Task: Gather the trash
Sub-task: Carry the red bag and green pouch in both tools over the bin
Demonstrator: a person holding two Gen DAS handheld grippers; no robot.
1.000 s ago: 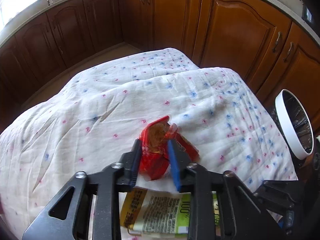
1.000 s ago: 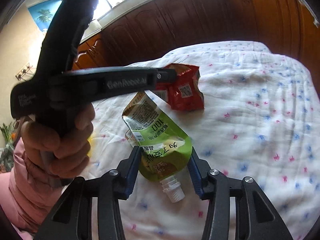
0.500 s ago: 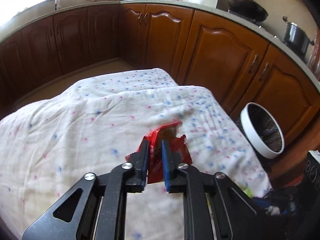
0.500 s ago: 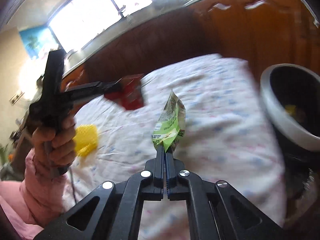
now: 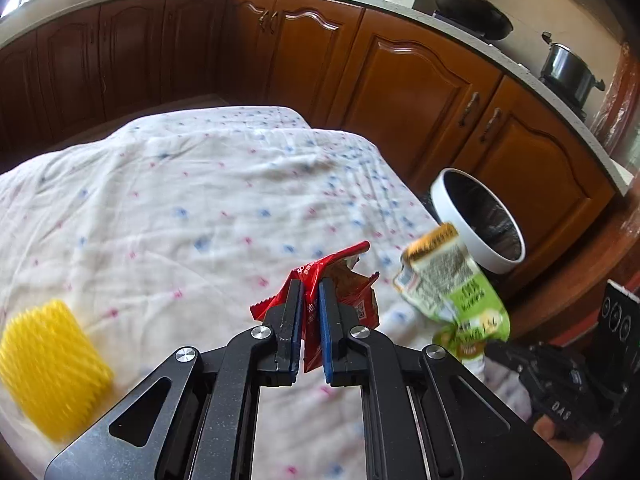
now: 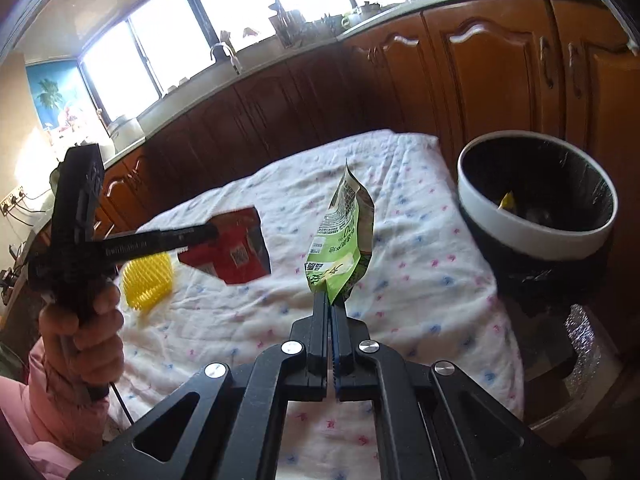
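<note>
- The left gripper (image 5: pixel 309 312) is clamped on a red wrapper (image 5: pixel 344 288) and holds it up off the cloth (image 5: pixel 180 208).
- The right gripper (image 6: pixel 331 312) is squeezed tight on the bottom of a green pouch (image 6: pixel 340 240), which stands up in the air above the cloth.
- Both pieces of trash are picked up, so the picking part looks done for these two.
- Neither piece is in the bin (image 6: pixel 532 236) yet. The bin sits just past the right edge of the cloth, with its mouth open.
- The green pouch is nearer to the bin than the red wrapper is.
- Something small and yellow already lies inside the bin, so some trash may be in there already.
- A yellow spiky thing (image 5: pixel 48 368) lies on the cloth near the left side. No gripper touches it. I cannot tell if it is trash.
- What is left, I think: carry both pieces over the bin, let them drop, then maybe fetch the yellow thing.
</note>
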